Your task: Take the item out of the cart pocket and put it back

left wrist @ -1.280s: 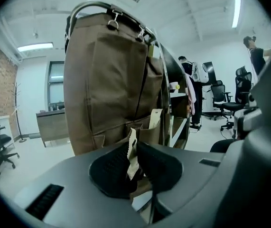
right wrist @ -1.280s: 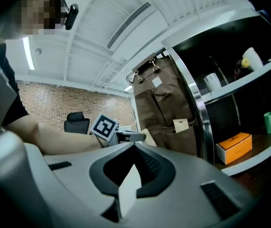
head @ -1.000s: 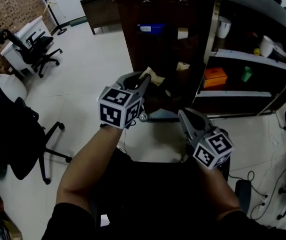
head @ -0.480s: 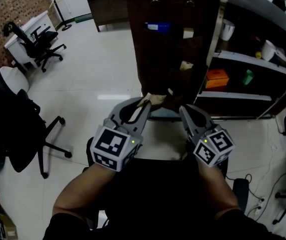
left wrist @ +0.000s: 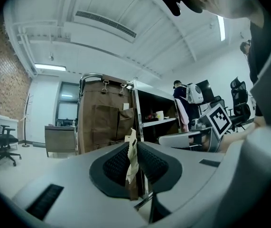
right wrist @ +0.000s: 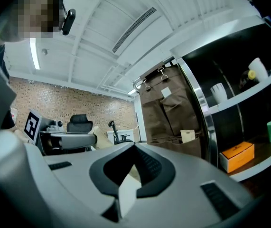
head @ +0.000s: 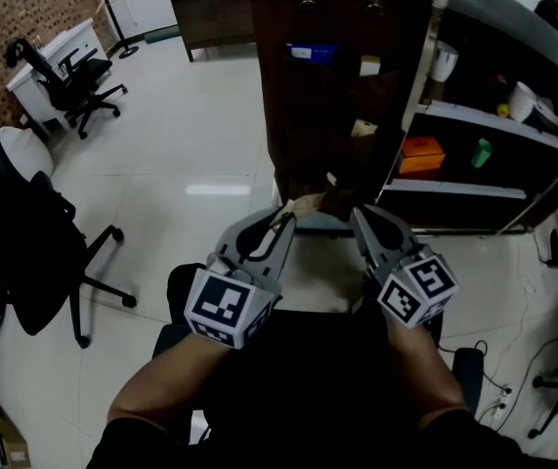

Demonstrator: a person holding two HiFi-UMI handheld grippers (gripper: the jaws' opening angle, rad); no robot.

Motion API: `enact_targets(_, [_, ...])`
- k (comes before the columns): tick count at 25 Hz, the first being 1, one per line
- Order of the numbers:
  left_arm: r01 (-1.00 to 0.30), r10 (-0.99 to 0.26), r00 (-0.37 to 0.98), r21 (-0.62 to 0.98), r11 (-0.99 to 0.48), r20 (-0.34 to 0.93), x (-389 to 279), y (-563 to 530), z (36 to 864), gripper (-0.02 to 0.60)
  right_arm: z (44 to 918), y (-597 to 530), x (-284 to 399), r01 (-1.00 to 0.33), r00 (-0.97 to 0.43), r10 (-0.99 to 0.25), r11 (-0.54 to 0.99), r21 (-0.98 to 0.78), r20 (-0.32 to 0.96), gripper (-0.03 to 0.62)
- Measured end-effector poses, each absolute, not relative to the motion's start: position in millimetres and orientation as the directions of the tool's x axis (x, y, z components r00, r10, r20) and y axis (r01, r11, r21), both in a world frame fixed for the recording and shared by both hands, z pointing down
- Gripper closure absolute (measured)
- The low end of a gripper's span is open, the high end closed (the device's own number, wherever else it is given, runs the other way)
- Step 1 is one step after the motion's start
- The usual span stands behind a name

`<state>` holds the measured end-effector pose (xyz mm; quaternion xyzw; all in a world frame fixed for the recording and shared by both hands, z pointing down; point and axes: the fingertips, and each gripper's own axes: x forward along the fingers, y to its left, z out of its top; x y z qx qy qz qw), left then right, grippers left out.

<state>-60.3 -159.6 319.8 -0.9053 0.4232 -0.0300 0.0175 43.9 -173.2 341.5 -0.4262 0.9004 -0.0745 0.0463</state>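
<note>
My left gripper [head: 286, 221] is shut on a thin beige paper packet [head: 306, 203], held just in front of the cart's foot. In the left gripper view the packet [left wrist: 132, 161] stands edge-on between the ribbed pads [left wrist: 116, 163]. The brown fabric pocket panel [head: 329, 115] hangs on the cart; its pockets hold a blue item [head: 313, 54], a white card [head: 369, 64] and a beige card [head: 363, 128]. My right gripper [head: 360, 219] sits beside the left one, shut with nothing in it. The right gripper view shows its tips [right wrist: 134, 148] touching and the panel [right wrist: 166, 118] beyond.
Cart shelves to the right carry an orange box [head: 420, 152], a green cup [head: 481, 150] and white cups [head: 521, 94]. Office chairs [head: 68, 84] and a black chair [head: 24, 247] stand on the left. Cables [head: 552, 355] lie on the floor at right. A person with a backpack [left wrist: 186, 101] stands behind the cart.
My left gripper has drawn back from the cart toward the person's body and lower, still holding the beige packet. The right gripper has barely moved.
</note>
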Motion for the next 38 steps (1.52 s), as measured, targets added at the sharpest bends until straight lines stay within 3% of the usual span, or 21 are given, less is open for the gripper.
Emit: enact_targets(38, [-0.773, -0.773, 0.631, -0.03, -0.634, 0.072, -61.5, -168.1, 337.0, 0.536, 347.8, -172.2, 45.4, -0.763, -0.63, -0.777, 0.622, -0.179, -0.013, 0.58])
